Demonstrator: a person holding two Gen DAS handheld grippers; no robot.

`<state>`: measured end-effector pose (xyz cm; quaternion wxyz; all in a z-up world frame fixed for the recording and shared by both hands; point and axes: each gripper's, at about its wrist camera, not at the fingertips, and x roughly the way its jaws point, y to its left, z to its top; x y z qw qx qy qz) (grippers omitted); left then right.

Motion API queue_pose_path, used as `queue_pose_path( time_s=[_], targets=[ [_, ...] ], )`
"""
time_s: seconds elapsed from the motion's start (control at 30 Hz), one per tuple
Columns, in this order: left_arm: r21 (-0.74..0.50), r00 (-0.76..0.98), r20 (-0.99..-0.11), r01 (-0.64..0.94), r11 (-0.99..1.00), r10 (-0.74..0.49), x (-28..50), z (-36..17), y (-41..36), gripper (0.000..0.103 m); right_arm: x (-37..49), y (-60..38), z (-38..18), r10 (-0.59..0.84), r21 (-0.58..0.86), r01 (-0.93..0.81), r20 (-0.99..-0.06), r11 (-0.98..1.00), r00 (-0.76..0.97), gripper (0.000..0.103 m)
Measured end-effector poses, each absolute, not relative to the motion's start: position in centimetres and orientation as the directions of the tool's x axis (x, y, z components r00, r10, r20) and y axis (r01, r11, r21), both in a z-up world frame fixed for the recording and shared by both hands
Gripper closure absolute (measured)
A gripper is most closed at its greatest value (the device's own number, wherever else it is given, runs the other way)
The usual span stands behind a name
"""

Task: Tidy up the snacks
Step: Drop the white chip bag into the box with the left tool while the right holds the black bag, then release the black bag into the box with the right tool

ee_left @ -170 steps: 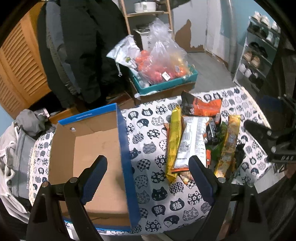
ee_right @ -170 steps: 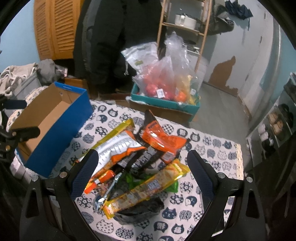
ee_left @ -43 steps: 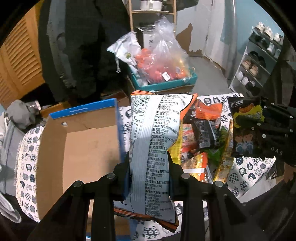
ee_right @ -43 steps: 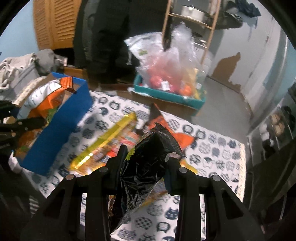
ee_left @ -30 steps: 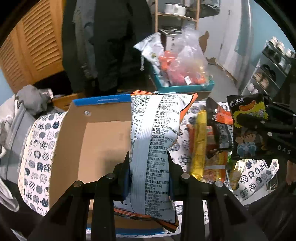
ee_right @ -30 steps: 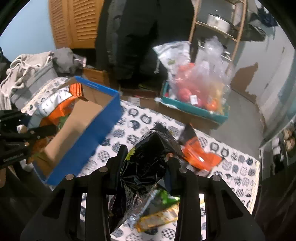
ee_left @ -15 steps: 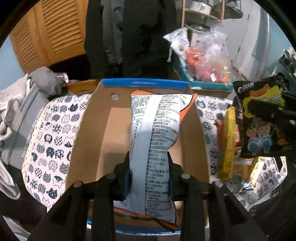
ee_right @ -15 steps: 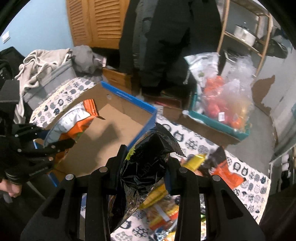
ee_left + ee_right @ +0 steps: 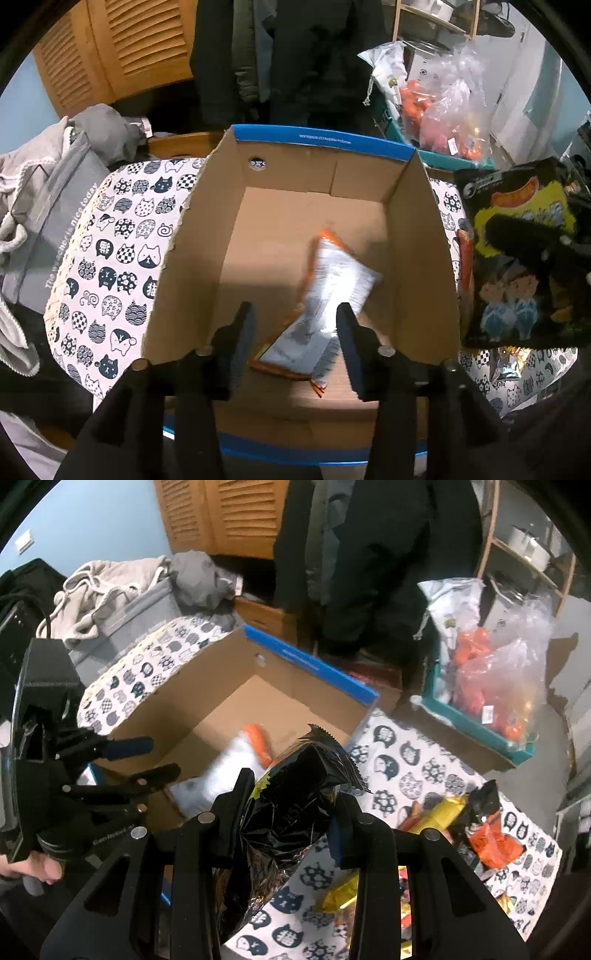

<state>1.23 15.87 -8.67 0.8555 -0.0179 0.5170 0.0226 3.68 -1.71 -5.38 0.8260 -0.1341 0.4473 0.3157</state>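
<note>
Surroundings: an open brown cardboard box with blue rim edges [image 9: 413, 266] sits on a table under a white cloth printed with cat faces [image 9: 122, 236]. Beyond the box stand dark hanging coats [image 9: 295, 55], louvred wooden doors [image 9: 122, 48] and a teal tray of clear bags holding orange contents [image 9: 443, 107]. A grey fabric bin with pale clothing [image 9: 44, 206] lies to the left of the left gripper.

Left gripper [image 9: 295, 336]: pointed down into the box, its jaws are opening. The silver and orange snack bag [image 9: 332, 291] lies loose on the box floor just ahead of the blue-padded fingers [image 9: 245, 332], touching neither one. The bag is motion-blurred; its print is unreadable.

Right gripper [image 9: 291, 805]: clenched on a crinkled black foil snack bag with a yellow panel [image 9: 295, 801], held beside the box's right wall. In the left wrist view this bag's front shows cartoon figures, its right side cut off.

Remaining snacks: yellow, orange and black packets [image 9: 461, 823] lie on the cloth right of the right gripper, partly hidden by its fingers. A hand [image 9: 33, 867] on the left gripper's handle is cut off at the frame edge.
</note>
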Motion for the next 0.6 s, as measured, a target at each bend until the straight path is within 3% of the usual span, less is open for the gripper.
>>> queue_pose_path(
  time_s=[0.17,0.5,0.53,0.6],
  targets=[
    [0.0,0.479,-0.877,-0.06,0.998,0.029,0.8,-7.8,16.1,0.049,3.8,-0.3,-6.2,0.422,0.099,-0.661,-0.837,0.743,0.349,0.069],
    [0.011,0.49,-0.871,-0.047,0.999,0.032,0.8,-7.3,15.7,0.049,4.3,0.9,-7.4,0.436,0.148,-0.675,-0.855,0.723,0.28,0.068],
    [0.013,0.491,-0.87,-0.045,0.999,0.033,0.8,-7.2,15.6,0.049,4.3,0.9,-7.3,0.44,0.151,-0.675,-0.853,0.723,0.28,0.067],
    [0.011,0.495,-0.869,-0.041,0.999,0.029,0.8,-7.1,15.3,0.049,4.3,0.7,-7.1,0.443,0.152,-0.672,-0.849,0.725,0.286,0.052]
  ],
)
